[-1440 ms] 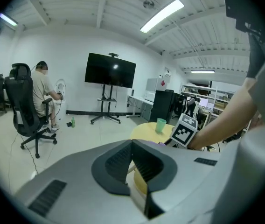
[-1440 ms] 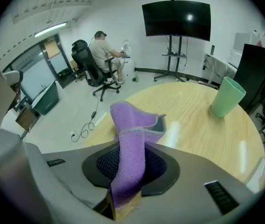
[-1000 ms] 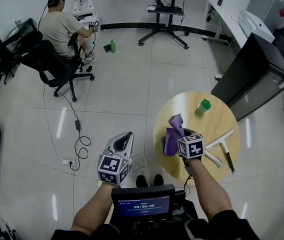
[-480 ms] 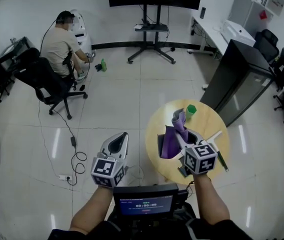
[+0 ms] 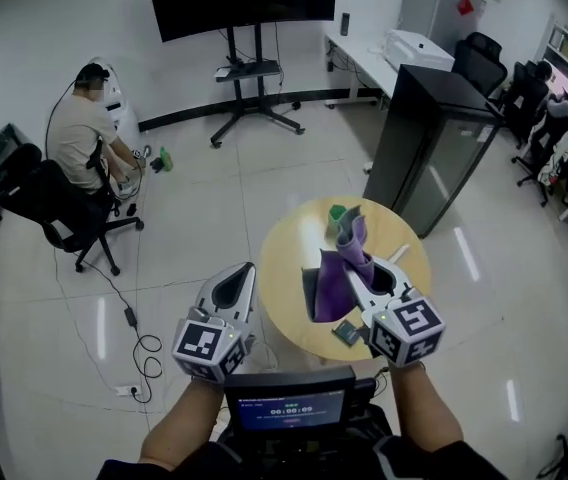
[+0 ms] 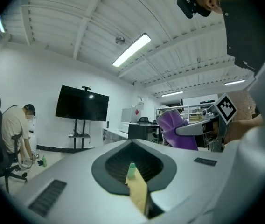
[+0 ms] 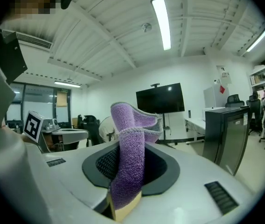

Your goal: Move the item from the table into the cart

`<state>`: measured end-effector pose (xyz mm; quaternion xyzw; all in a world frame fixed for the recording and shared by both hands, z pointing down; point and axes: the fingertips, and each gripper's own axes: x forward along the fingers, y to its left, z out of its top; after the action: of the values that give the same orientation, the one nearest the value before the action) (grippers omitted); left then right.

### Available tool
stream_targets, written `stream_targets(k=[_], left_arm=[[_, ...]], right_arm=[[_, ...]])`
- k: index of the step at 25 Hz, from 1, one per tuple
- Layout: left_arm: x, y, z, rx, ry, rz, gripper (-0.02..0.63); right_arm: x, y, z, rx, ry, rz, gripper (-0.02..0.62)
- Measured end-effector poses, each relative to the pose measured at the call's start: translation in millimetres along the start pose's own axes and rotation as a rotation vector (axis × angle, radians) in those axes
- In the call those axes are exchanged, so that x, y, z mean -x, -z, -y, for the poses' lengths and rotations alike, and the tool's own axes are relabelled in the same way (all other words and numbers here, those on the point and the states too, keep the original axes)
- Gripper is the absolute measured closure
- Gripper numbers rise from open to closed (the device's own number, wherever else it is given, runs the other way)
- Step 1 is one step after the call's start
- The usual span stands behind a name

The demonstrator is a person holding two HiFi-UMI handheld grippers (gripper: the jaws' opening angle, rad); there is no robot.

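Note:
My right gripper (image 5: pixel 352 264) is shut on a purple cloth (image 5: pixel 339 273), lifted above the round wooden table (image 5: pixel 286 298). In the right gripper view the cloth (image 7: pixel 129 162) stands up out of the jaws and folds over at its top. My left gripper (image 5: pixel 248 273) hangs to the left of the table over the floor. Its jaws are together with nothing between them. From the left gripper view the cloth (image 6: pixel 177 127) shows at the right, in the other gripper. No cart is in view.
A green item (image 5: pixel 336 211), a white squeegee (image 5: pixel 400 255) and a small dark item (image 5: pixel 345 333) lie on the table. A black cabinet (image 5: pixel 434 138) stands behind it. A seated person (image 5: pixel 79 138), a TV stand (image 5: pixel 249 63) and floor cables (image 5: pixel 136 333) are to the left.
Both grippers have risen, the right one carrying the cloth up from the table. My view has swung, so the table sits more to the left and the cabinet nearer the middle.

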<state>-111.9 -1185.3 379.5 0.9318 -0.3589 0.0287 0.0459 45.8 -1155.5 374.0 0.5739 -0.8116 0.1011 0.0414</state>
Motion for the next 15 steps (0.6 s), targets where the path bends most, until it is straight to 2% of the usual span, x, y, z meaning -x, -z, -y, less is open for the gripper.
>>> stream_targets(k=[3, 7, 11, 15], left_arm=[[-33, -9, 56, -0.018, 0.058, 0.020, 0.615], [-58, -19, 86, -0.028, 0.105, 0.055, 0.615], [-52, -20, 121, -0.052, 0.216, 0.091, 0.615], [-60, 0, 202, -0.048, 0.403, 0.057, 0.615]], right_arm=[[51, -8, 41, 0.005, 0.052, 0.037, 0.518], [85, -27, 59, 0.010, 0.130, 0.076, 0.518], [140, -21, 68, 0.021, 0.297, 0.145, 0.518], [237, -12, 85, 0.003, 0.498, 0.173, 0.518]])
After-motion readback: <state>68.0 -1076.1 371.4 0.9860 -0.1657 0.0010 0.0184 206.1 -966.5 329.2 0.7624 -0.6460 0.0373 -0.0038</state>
